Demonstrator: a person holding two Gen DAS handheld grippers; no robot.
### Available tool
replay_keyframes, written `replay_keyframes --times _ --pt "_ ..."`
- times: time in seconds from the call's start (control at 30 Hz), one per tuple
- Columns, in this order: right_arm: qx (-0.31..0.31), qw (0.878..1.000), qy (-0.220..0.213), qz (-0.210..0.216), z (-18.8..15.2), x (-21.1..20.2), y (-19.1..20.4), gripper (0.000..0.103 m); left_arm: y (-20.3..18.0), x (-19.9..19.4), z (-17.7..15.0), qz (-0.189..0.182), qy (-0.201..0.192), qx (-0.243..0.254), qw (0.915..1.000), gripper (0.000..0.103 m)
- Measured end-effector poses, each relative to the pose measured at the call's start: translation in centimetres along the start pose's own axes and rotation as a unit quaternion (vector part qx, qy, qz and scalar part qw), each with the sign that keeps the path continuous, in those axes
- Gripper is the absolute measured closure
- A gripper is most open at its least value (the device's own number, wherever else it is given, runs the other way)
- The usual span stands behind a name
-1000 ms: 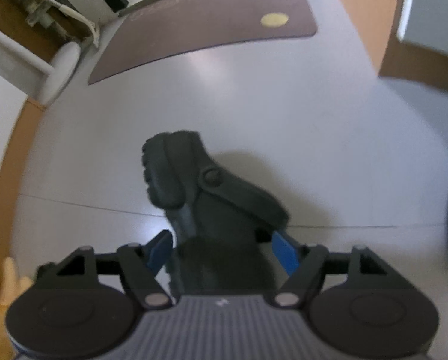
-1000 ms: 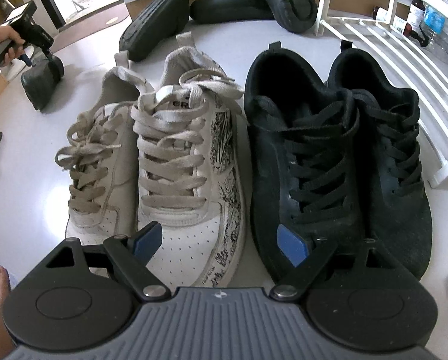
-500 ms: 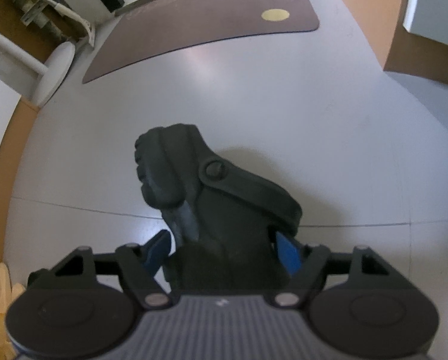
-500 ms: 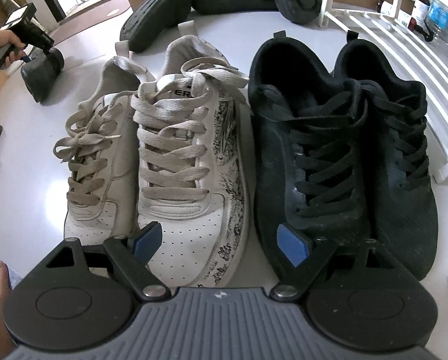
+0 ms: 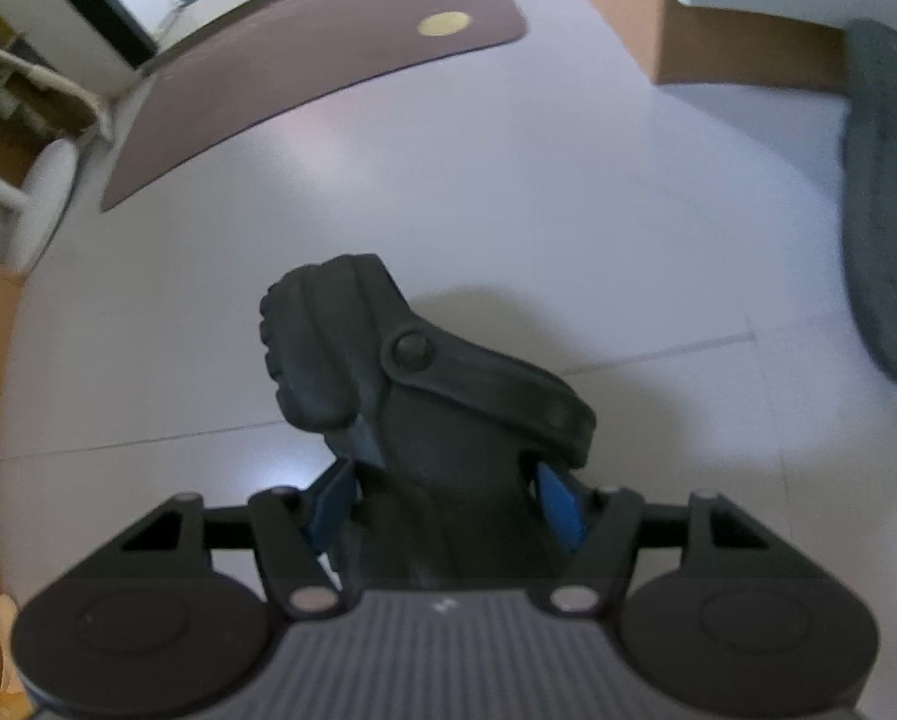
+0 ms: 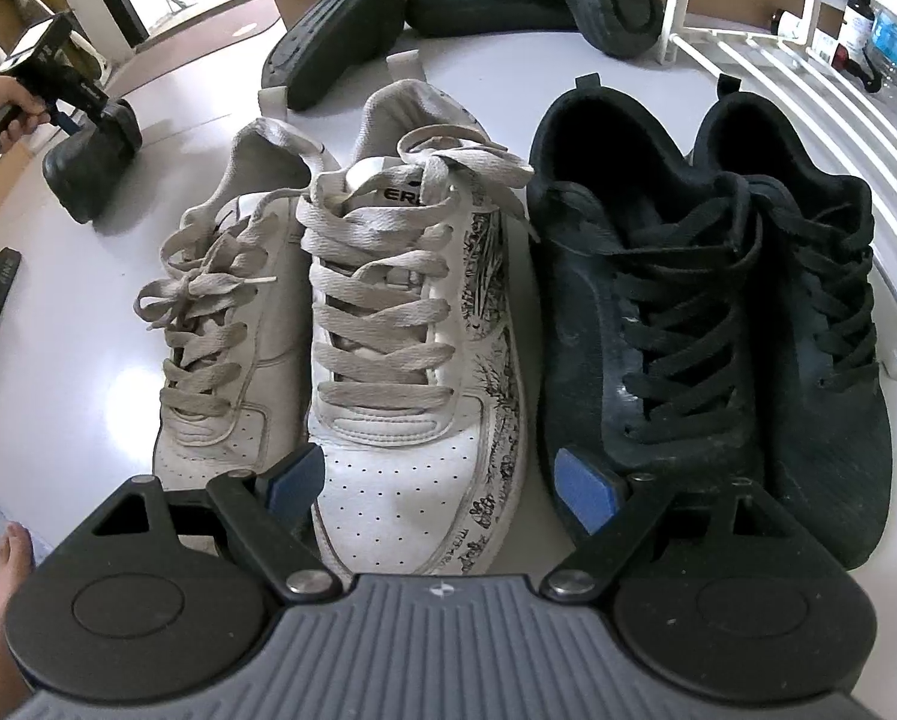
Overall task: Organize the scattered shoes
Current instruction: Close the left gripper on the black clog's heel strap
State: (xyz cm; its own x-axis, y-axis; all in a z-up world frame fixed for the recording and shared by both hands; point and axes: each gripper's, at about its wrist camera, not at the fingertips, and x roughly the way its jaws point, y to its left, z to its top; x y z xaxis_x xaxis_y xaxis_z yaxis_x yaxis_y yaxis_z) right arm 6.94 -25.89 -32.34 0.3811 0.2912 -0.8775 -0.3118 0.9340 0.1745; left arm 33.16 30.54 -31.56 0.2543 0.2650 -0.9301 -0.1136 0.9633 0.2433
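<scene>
My left gripper (image 5: 448, 498) has a black clog (image 5: 424, 396) between its blue pads (image 5: 559, 504), which press on its sides while the jaws are closing. In the right wrist view a hand holds that gripper (image 6: 46, 84) over the clog (image 6: 88, 168) at the far left, where the clog stands tilted on the floor. My right gripper (image 6: 442, 480) hangs open above the toe of a white sneaker (image 6: 400, 312), with nothing held. Its mate (image 6: 226, 312) lies on its left. A pair of black sneakers (image 6: 658, 300) lies on the right.
Three more black clogs (image 6: 490, 0) lie at the back by the wall. A white rack (image 6: 778, 72) with bottles (image 6: 880, 24) stands at the right. A brown mat (image 5: 304, 60) lies beyond the held clog, a grey shoe (image 5: 886, 210) to its right. A bare foot (image 6: 4, 570) shows low left.
The left gripper's pads have drawn in onto the clog, and gripper and clog have rolled together against the floor. The right gripper has stayed put over the white sneaker.
</scene>
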Motion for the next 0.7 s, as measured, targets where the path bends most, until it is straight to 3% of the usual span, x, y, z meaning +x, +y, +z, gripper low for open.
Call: replay_keyframes --times 0.1,0.17,0.23,0.33,0.4,0.47,0.53,0.57,0.7 --pt "0.001 1.0 0.0 0.0 0.0 0.0 0.0 0.015 -0.3 -0.6 -0.8 -0.009 -0.004 0.01 0.9999 0.04" --pt "0.001 1.0 -0.001 0.001 0.0 0.0 0.0 0.015 -0.6 -1.6 -1.4 -0.013 -0.013 0.024 0.9995 0.05" --pt "0.0 1.0 -0.001 0.002 0.0 0.0 0.1 0.015 -0.8 -2.5 -1.7 -0.009 -0.018 0.033 0.9992 0.074" --pt "0.0 1.0 0.001 0.003 -0.1 0.2 0.1 0.015 -0.6 -3.3 -1.9 0.001 -0.014 0.05 0.9987 0.081" --pt "-0.003 1.0 0.002 0.003 -0.1 0.3 0.3 0.015 -0.6 -3.4 -2.1 0.004 -0.011 0.049 0.9988 0.081" --pt "-0.005 1.0 0.003 0.004 -0.1 0.3 0.4 0.015 -0.2 -3.1 -1.9 0.002 -0.007 0.034 0.9994 0.073" --pt "-0.007 1.0 0.003 0.004 -0.1 0.3 0.6 0.015 -0.6 -2.6 -2.0 0.004 -0.006 0.025 0.9997 0.044" --pt "-0.007 1.0 0.003 0.004 -0.2 0.3 0.6 0.015 -0.6 -2.4 -2.0 0.018 -0.008 0.019 0.9996 0.041" --pt "-0.008 1.0 0.004 0.001 -0.3 0.3 0.5 0.015 -0.2 -2.6 -2.6 0.037 -0.016 0.024 0.9989 0.044"
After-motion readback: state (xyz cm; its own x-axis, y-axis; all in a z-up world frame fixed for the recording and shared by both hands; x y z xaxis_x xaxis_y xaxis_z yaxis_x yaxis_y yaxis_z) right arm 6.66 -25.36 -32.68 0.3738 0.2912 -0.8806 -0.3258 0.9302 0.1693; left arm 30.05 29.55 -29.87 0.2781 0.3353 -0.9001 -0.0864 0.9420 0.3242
